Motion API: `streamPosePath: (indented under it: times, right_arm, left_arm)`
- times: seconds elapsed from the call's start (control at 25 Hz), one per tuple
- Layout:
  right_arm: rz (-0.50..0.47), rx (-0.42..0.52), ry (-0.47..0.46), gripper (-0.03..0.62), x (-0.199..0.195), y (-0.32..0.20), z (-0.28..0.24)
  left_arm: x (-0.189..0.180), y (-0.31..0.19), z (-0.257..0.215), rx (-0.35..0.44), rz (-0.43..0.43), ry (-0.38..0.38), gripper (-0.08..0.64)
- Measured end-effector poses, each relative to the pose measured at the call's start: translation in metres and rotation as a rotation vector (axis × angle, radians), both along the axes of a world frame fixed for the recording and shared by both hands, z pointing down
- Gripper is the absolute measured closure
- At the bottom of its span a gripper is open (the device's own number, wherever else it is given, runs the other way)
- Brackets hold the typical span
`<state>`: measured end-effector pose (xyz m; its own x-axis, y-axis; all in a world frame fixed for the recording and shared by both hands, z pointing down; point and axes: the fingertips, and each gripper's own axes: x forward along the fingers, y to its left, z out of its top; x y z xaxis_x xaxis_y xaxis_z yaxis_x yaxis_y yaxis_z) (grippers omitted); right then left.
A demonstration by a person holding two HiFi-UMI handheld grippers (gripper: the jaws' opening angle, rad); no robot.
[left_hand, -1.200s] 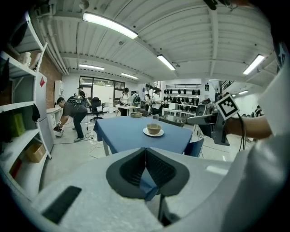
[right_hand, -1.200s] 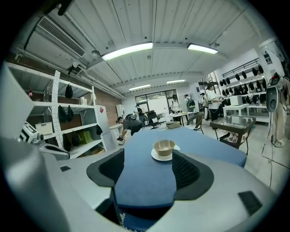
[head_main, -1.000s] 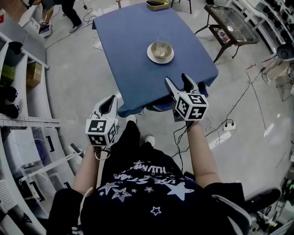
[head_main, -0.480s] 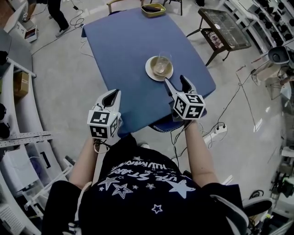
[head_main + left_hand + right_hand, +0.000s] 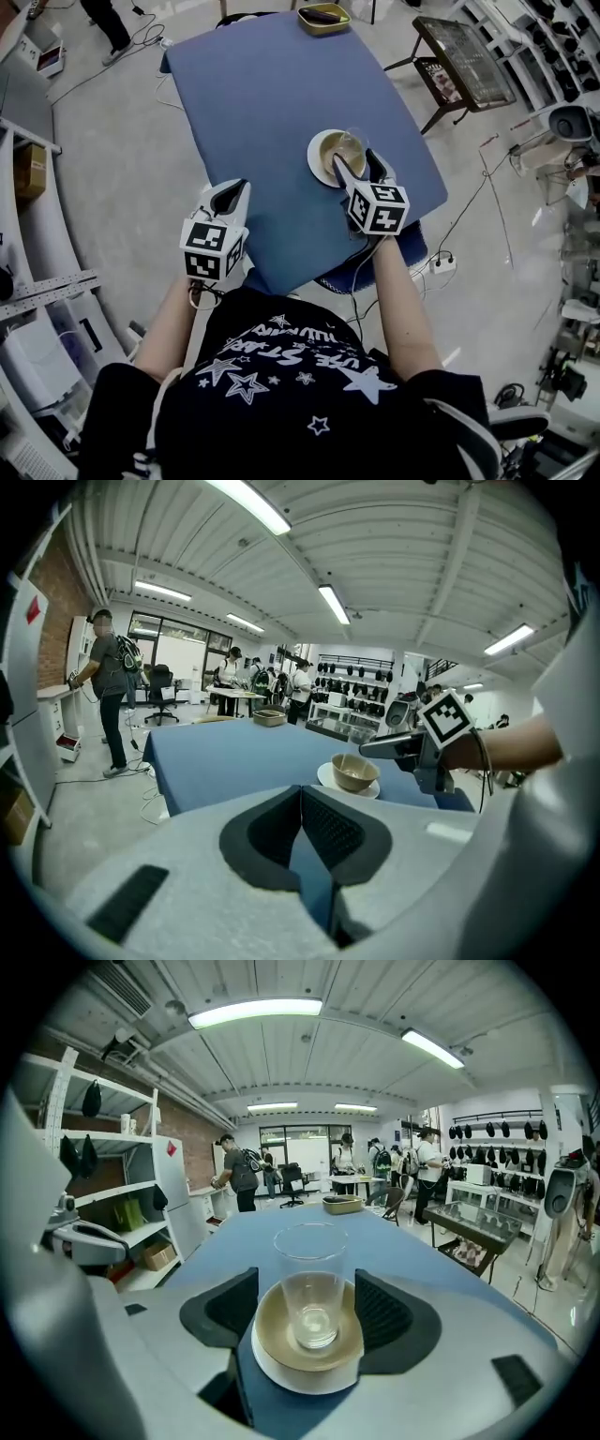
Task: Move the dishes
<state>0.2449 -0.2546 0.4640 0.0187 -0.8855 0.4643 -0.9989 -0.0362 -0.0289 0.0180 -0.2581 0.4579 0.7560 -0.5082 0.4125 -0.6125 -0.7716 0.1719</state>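
Note:
A clear glass [image 5: 309, 1283] stands in a tan bowl [image 5: 267, 1337] on a white plate [image 5: 300, 1382], near the right front edge of the blue table [image 5: 262, 112]. My right gripper [image 5: 354, 159] is open, its dark pads [image 5: 234, 1309] level with the bowl on either side and apart from it. The left gripper view shows the bowl [image 5: 354, 772] and my right gripper [image 5: 394, 745] beside it. My left gripper [image 5: 230, 187] hovers over the table's near left edge, shut on nothing, its jaws meeting [image 5: 302, 803].
An olive dish [image 5: 323, 17] sits at the table's far edge. A glass-topped side table [image 5: 464, 47] stands to the right. White shelving [image 5: 28, 281] runs along the left. Cables and a power strip [image 5: 441, 264] lie on the floor.
My right gripper has advanced over the table until its open jaws flank the plate and bowl. The left gripper has come forward to the table's edge.

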Motion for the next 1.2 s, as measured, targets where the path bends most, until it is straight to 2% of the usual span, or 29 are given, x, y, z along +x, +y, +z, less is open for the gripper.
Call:
streamPosePath:
  times: [0.28, 0.44, 0.72, 1.2]
  right_arm:
    - [0.031, -0.01, 0.058, 0.287, 0.005, -0.029, 0.013]
    - [0.052, -0.014, 0.091, 0.31, 0.002, -0.036, 0.016]
    - [0.014, -0.039, 0.096, 0.313, 0.004, -0.035, 0.012]
    - [-0.143, 0.047, 0.039, 0.313, 0.028, -0.039, -0.051]
  left_arm:
    - [0.001, -0.024, 0.011, -0.021, 0.028, 0.005, 0.54]
    - [-0.005, -0.028, 0.02, -0.051, 0.049, 0.006, 0.54]
    - [0.005, -0.031, 0.026, -0.066, 0.084, -0.02, 0.54]
    - [0.04, -0.026, 0.012, -0.049, -0.037, -0.029, 0.54]
